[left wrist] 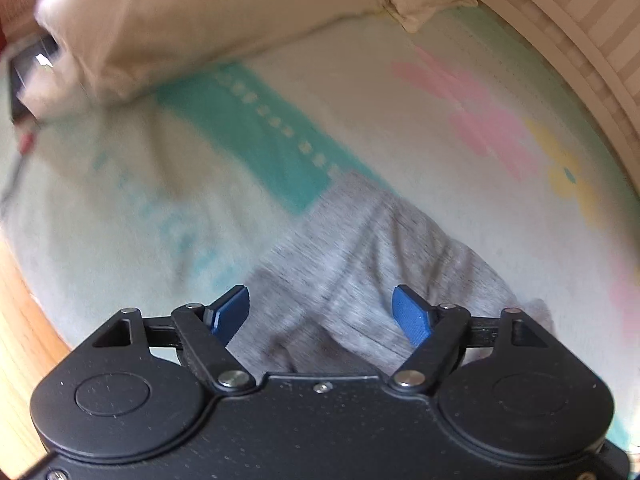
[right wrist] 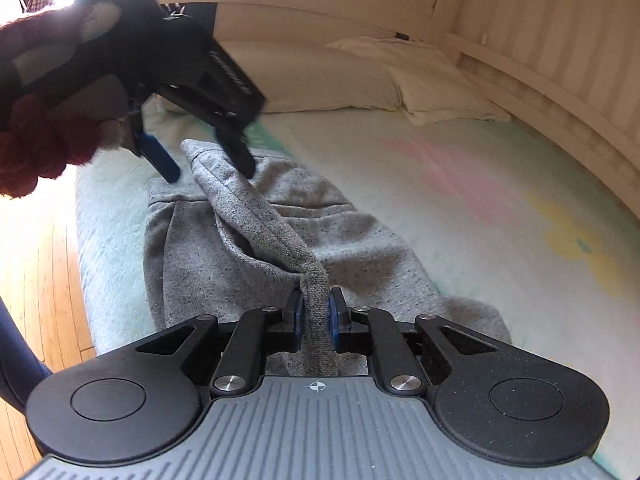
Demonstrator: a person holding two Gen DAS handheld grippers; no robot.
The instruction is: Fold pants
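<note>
Grey pants (right wrist: 280, 248) lie bunched on the bed (right wrist: 460, 184), on a pale mint sheet with pink and yellow flower print, near the bed's edge by the wooden floor (right wrist: 36, 272). One ridge of fabric is pulled up into a taut fold running from the far hem toward the right wrist camera. Right claw (right wrist: 316, 316) is clenched on that fold, blue pads (right wrist: 297, 316) pressing it from both sides. Left claw (left wrist: 320, 312) is released, its jaws spread wide above the grey cloth, nothing between them; the left view is motion-blurred. In the right view the left claw (right wrist: 208, 164) hangs over the far end of the pants, one finger tip at the raised hem; contact unclear. Cream pillows (right wrist: 360, 76) sit at the head of the bed, against a white slatted headboard (right wrist: 320, 8).
</note>
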